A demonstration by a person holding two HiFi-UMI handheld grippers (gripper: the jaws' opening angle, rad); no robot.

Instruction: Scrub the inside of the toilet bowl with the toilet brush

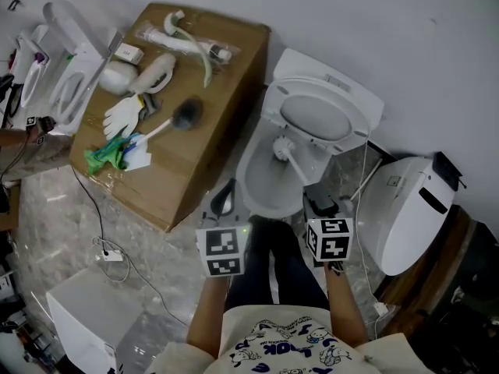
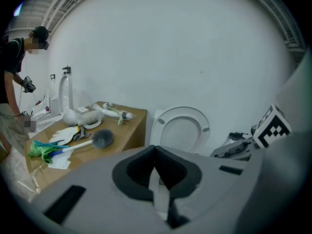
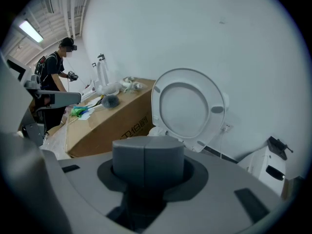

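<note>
**Brush down in the bowl, right gripper on its handle**

Head view: I see the white ceramic toilet bowl [image 1: 253,187] straight ahead, its white oval seat and lid [image 1: 316,119] tipped up against the wall. The white toilet brush [image 1: 290,160] is inside the bowl, with its bristle head low against the far inner wall. Its thin handle slants up to my right gripper [image 1: 316,197], which hangs over the bowl's near right rim. My left gripper [image 1: 226,193] hangs just off the bowl's left rim, over the floor, beside the big brown cardboard box [image 1: 187,170]. On the box lie a second brush with a dark grey round head [image 1: 187,115], a white rubber glove [image 1: 123,115] and a green bundle [image 1: 105,156]. A second white toilet unit [image 1: 405,209] stands to the right.

Left gripper view: the left gripper [image 2: 156,169] has its dark jaws drawn in until the tips meet, a pale sliver showing behind them and nothing gripped. Beyond them I see the raised seat and lid [image 2: 183,130], the box [image 2: 129,130] with the grey-headed brush [image 2: 102,139], and a person [image 2: 12,82] at the far left.

Right gripper view: the right gripper [image 3: 145,155] has its grey jaws clenched to a single seam. The handle itself sits out of sight below them. The raised seat and lid [image 3: 187,106] fill the middle, with the box [image 3: 112,126] to the left.
</note>
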